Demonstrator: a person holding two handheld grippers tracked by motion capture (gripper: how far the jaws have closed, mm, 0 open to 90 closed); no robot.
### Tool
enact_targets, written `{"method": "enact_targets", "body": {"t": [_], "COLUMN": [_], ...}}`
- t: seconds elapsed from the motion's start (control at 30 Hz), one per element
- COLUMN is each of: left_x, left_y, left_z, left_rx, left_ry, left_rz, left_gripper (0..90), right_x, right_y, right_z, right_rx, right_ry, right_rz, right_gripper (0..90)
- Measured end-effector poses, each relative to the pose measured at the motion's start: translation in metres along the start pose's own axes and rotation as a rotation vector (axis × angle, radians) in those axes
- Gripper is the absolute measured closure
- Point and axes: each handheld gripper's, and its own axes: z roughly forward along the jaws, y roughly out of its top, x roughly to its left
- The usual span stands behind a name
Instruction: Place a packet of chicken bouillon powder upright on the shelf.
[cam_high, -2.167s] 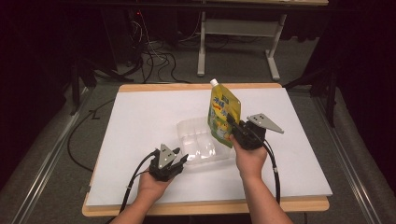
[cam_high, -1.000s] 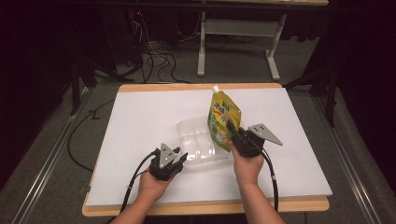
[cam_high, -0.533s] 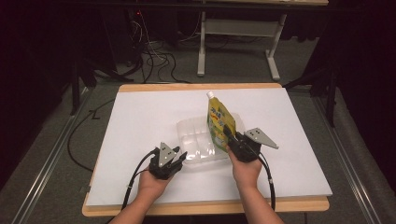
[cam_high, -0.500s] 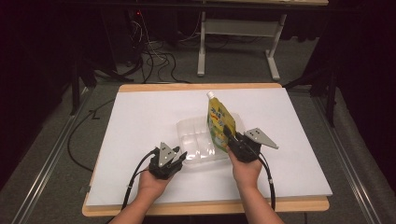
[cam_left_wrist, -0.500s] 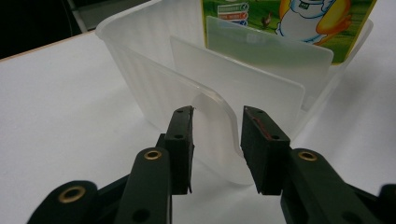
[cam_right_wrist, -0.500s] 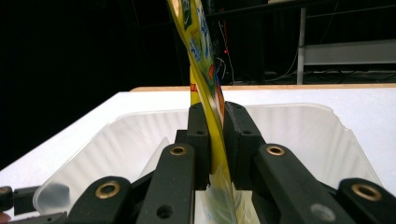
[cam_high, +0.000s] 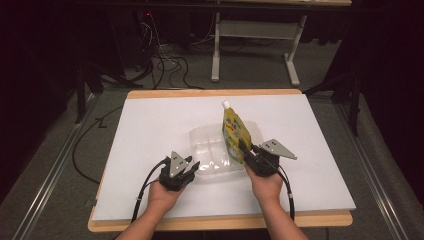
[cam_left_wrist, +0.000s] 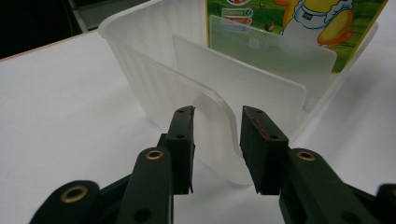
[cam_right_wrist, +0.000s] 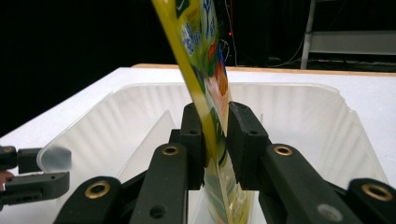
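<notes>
Two grippers work at a clear plastic tray (cam_high: 212, 155) in the middle of the high view's white table (cam_high: 150, 130). The left gripper (cam_left_wrist: 215, 140) straddles the tray's corner tab; whether its pads press is unclear. The right gripper (cam_right_wrist: 215, 140), jaws just easing apart, brackets a yellow pouch (cam_right_wrist: 205, 70) standing in the tray, its foot hidden, top cut off.

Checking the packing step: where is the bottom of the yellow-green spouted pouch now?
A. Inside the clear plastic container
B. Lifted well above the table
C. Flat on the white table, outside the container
A: the pouch stands with its lower end down inside the clear container, between the right gripper fingers.
</notes>
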Motion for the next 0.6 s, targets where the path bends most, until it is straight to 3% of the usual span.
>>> {"method": "enact_targets", "body": {"t": [0.13, 0.27, 0.4, 0.6], "left_x": [0.001, 0.005, 0.007, 0.013], "left_y": [0.0, 0.0, -0.001, 0.0], "left_z": [0.0, 0.001, 0.004, 0.007], "left_rx": [-0.001, -0.001, -0.009, -0.003], "left_ry": [0.003, 0.007, 0.018, 0.027], "left_rz": [0.003, -0.002, 0.003, -0.006], "left_gripper": [65.7, 66.1, 66.2, 66.2], "right_x": [0.001, 0.0, -0.002, 0.0], "right_y": [0.001, 0.0, -0.002, 0.0], "right_z": [0.001, -0.001, -0.013, -0.035], "right_rx": [0.022, 0.068, 0.055, 0.042], "right_ry": [0.009, 0.038, 0.061, 0.092], "right_rz": [-0.008, -0.019, -0.002, -0.044], "right_gripper": [73.9, 63.2, 56.9, 53.8]}}
